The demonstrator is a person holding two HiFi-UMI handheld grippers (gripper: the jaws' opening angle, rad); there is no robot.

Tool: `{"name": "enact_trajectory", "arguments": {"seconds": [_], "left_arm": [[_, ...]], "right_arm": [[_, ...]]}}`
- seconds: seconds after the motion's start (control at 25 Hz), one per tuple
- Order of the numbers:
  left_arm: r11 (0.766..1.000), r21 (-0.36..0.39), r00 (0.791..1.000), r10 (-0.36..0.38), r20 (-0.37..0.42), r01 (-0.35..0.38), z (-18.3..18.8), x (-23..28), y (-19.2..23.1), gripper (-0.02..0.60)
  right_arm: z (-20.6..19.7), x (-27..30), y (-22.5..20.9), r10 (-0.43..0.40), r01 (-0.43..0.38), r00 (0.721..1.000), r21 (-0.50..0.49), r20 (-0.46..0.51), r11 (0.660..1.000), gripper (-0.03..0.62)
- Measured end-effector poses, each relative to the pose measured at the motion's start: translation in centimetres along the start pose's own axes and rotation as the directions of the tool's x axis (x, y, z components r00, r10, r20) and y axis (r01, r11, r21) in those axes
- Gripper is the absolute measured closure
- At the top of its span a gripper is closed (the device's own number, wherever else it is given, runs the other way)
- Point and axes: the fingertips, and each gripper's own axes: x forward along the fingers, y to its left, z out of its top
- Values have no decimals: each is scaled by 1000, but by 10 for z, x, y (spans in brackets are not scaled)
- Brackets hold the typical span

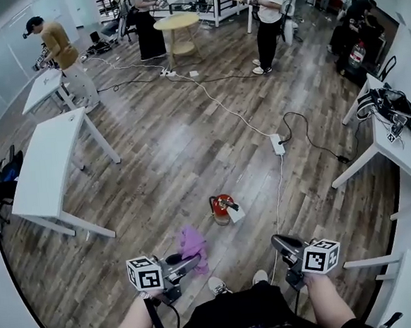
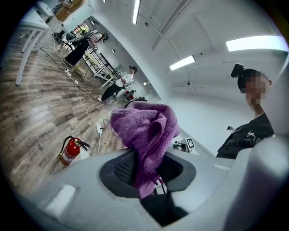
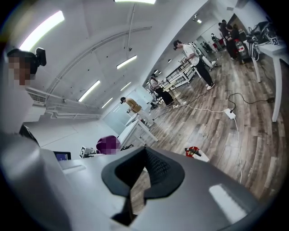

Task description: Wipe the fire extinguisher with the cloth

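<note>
Your left gripper (image 1: pixel 195 262) is clamped on the purple cloth (image 2: pixel 146 131); the fabric bunches up above the jaws. Your right gripper (image 1: pixel 278 244) has its jaws together with nothing between them. The red fire extinguisher (image 1: pixel 223 208) stands on the wood floor (image 1: pixel 190 147), ahead of both grippers and apart from each. A white power strip (image 1: pixel 278 145) lies farther out.

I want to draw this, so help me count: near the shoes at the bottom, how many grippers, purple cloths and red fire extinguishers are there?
grippers: 2 (left gripper, right gripper)
purple cloth: 1, held by the left gripper
fire extinguisher: 1, on the floor
total: 4
</note>
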Motion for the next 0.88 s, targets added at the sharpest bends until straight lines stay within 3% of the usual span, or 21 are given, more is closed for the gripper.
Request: {"name": "enact_trajectory", "arguments": {"seconds": [0.2, 0.6, 0.88], "left_arm": [[1000, 6, 999, -28, -42, 28, -37, 19, -36, 485], [991, -134, 1000, 10, 7, -9, -128, 79, -103, 485], [989, -134, 996, 70, 59, -61, -174, 102, -137, 485]], "right_arm": [[-23, -29, 4, -2, 1, 1000, -44, -30, 999, 589], [-84, -111, -9, 35, -61, 981, -130, -192, 990, 589], [-107, -154, -21, 83, -113, 970, -123, -226, 986, 589]]}}
